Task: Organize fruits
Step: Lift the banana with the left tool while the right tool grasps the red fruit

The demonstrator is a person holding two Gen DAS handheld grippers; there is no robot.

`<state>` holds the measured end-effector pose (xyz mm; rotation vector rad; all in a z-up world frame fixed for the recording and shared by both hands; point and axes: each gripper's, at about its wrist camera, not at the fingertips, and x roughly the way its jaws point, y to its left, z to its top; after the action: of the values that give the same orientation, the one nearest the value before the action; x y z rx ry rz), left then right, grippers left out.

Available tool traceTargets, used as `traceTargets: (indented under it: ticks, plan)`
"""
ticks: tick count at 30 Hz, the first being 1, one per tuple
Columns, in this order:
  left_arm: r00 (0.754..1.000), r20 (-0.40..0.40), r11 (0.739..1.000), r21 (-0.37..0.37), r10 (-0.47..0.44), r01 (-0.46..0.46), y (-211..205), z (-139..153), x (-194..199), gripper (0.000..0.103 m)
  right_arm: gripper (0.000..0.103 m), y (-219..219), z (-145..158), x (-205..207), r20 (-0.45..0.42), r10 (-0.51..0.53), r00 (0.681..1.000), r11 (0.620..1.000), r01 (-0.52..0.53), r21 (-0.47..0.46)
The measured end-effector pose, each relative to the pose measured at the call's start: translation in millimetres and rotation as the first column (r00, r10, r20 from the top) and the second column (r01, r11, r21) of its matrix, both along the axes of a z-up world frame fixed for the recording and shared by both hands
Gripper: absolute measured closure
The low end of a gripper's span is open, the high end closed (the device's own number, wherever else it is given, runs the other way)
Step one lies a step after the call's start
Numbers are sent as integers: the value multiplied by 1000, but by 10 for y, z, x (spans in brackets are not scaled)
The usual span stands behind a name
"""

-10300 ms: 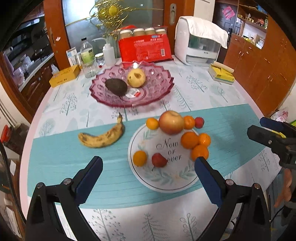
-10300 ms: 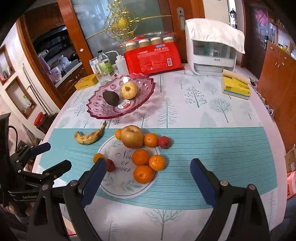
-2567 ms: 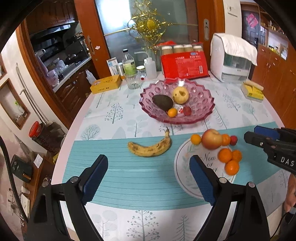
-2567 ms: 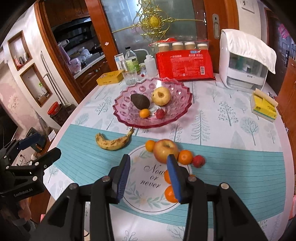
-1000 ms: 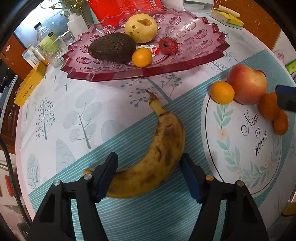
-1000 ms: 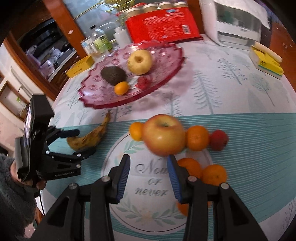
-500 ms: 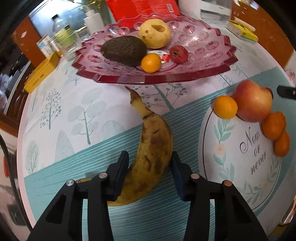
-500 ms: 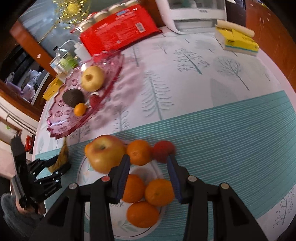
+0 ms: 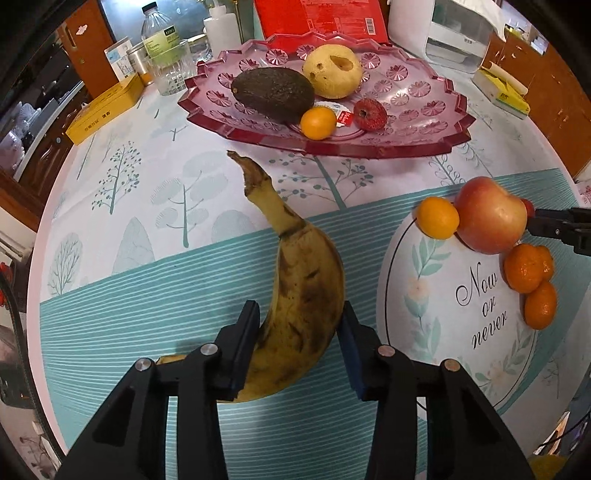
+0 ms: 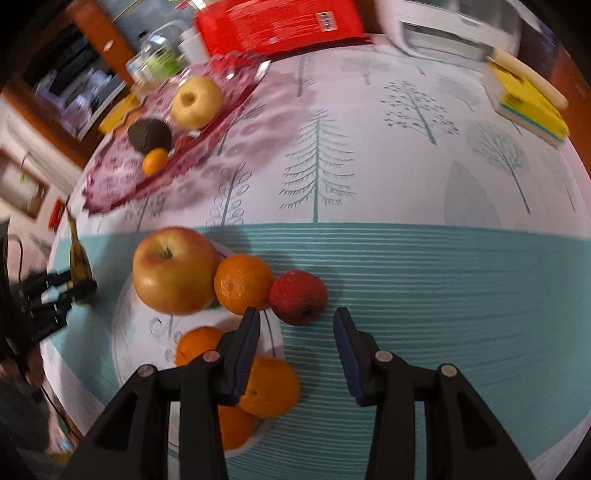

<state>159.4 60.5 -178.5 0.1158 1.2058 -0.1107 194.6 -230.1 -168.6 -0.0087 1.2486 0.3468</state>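
Note:
A spotted banana (image 9: 295, 258) lies lengthwise between the pads of my left gripper (image 9: 298, 310), whose jaws are closing and press on both its sides. The pink glass bowl (image 9: 369, 149) beyond holds an avocado (image 9: 275, 92), a yellow fruit (image 9: 332, 72), a small orange (image 9: 317, 123) and a small red fruit (image 9: 370, 114). My right gripper (image 10: 296, 314) hangs open over the round white plate's (image 10: 133, 332) right edge. A small red fruit (image 10: 297, 295) sits just ahead of its fingertips, beside a mandarin (image 10: 243, 282) and an apple (image 10: 173, 269).
Several more mandarins (image 10: 267, 384) sit on the plate under the right gripper's left finger. Behind the bowl stand a red packet (image 9: 317, 18), bottles (image 9: 159, 37), a glass (image 9: 168, 70) and a white appliance (image 9: 458, 40). Yellow boxes (image 9: 107, 107) (image 10: 528, 103) lie near the table's edges.
My left gripper's jaws closed onto the banana, which now points more straight ahead. My right gripper swung right from over the apple to the small red fruit and came lower.

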Motion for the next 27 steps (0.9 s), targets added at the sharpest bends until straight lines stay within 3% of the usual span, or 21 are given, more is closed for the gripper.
traceTargets:
  ticks: [8,16,23,27]
  plan:
    - [999,-3,998,31,51,-51,-62,-86,67,62,61,136,-64,84,21,233,972,969,-230,-90]
    - [994,-15,993,31,111,-111,-11,-160,184,62,62,78,-98,137,38,301,953,953,-299,-53]
    - [984,-18,982,-59,179,-180,121,-191,216,55,68,134,-130,106,71,386,920,921,-380,-88]
    - [984,-16,982,-48,180,-180,92,-196,209,58,69,127,-131,142,75,374,924,926,-367,-87]
